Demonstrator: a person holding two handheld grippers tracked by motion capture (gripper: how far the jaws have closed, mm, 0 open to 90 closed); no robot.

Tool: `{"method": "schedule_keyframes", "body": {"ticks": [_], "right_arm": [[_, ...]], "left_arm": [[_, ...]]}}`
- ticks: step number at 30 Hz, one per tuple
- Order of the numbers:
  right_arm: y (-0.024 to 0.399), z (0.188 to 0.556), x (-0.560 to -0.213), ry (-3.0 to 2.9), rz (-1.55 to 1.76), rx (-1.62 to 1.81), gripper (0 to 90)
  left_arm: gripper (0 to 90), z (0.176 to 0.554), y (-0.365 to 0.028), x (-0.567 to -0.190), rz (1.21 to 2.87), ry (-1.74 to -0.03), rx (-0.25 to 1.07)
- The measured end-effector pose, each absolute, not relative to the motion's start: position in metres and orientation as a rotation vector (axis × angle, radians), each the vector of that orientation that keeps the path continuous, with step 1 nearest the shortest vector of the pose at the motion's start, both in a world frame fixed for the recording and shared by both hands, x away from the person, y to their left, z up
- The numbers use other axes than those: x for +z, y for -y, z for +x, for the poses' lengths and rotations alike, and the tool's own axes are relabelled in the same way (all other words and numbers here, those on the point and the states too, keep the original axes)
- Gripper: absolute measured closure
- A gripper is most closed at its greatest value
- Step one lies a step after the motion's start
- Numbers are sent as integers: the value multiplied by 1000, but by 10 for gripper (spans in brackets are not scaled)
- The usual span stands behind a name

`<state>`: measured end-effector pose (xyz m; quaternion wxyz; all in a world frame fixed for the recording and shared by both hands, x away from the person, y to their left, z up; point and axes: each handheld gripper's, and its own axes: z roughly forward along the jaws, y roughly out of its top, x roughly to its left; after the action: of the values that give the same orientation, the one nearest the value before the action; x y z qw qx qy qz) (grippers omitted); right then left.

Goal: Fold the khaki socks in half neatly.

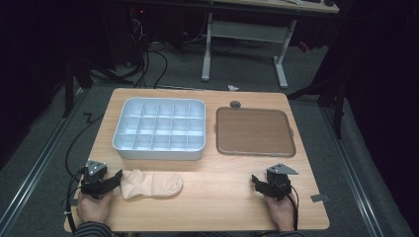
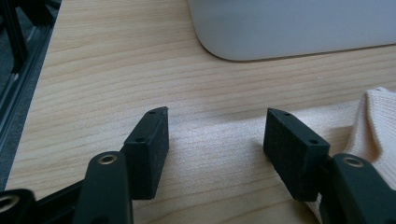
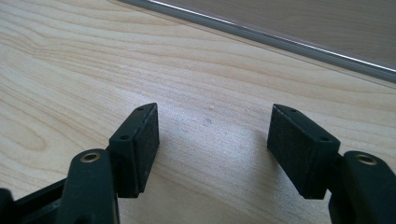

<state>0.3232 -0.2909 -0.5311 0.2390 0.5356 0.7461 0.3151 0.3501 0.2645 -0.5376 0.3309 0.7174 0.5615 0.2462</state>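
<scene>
Two containers stood at the far half of the table [image 1: 207, 197] when I inspected the scene. The table itself was a pale wood-grain top, smooth and rectangular with rounded corners. At far left sat the divider tray [image 1: 159, 129], a white plastic box moulded into a grid of small open compartments, all of which looked bare from the high view. I judged it was set there as the sorting target. To its right, just beside it, lay the brown flat tray [image 1: 255, 131], a shallow rounded square with a thin pale rim and a matt brown floor, likewise bare.

Next in size was the sock [image 1: 151, 184], peach-coloured ribbed knit, lying flat and folded on the near left of the table, just in front of the divider tray. It was soft and limp, so I expected it to bunch under a pinch.

The left gripper [image 1: 116, 177] rested low at the near left edge, its black foam-faced jaws standing wide apart with nothing between them and the sock's cuff just beside its right-hand jaw, apparently placed ready to take it. The right gripper [image 1: 256, 179] sat at near right, well apart from the sock, jaws equally spread over bare wood, waiting in front of the brown flat tray.
</scene>
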Motion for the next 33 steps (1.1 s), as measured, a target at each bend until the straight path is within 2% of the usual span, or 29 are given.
{"method": "schedule_keyframes", "body": {"ticks": [17, 33], "right_arm": [[291, 323, -531, -2040, 1472, 863, 344], [291, 323, -531, -2042, 1469, 866, 345]], "left_arm": [[397, 350, -266, -537, 1865, -1464, 620], [465, 349, -272, -537, 1813, -1483, 587]]}}
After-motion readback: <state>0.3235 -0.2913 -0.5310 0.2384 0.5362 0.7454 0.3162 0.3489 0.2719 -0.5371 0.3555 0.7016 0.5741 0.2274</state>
